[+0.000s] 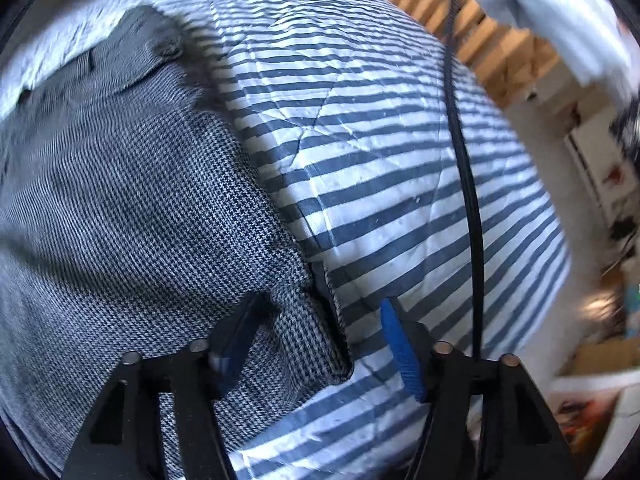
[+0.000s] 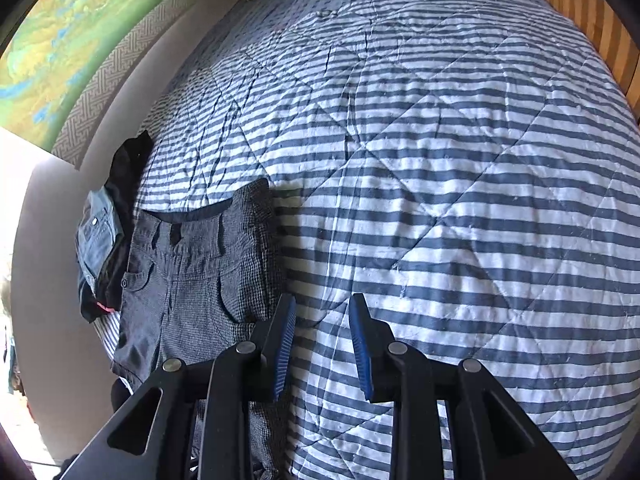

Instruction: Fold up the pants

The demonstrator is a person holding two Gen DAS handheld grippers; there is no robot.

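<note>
Grey houndstooth pants (image 1: 132, 200) lie on a blue-and-white striped quilt (image 1: 380, 160). My left gripper (image 1: 316, 340) is open and low over a corner of the pants. That corner lies between the fingers, and the fabric partly hides the left pad (image 1: 236, 344). In the right wrist view the pants (image 2: 192, 272) lie flat with the waistband away from me, near the bed's left edge. My right gripper (image 2: 322, 308) is open just right of the pants' edge, with only the quilt (image 2: 460, 200) between its fingers.
A pile of other clothes, light jeans (image 2: 96, 236) and a black garment (image 2: 128, 168), sits left of the pants by the wall. A black cable (image 1: 464, 160) hangs across the left wrist view. A white sleeve (image 1: 540, 8) is at upper right. A slatted wooden frame (image 1: 492, 52) borders the bed.
</note>
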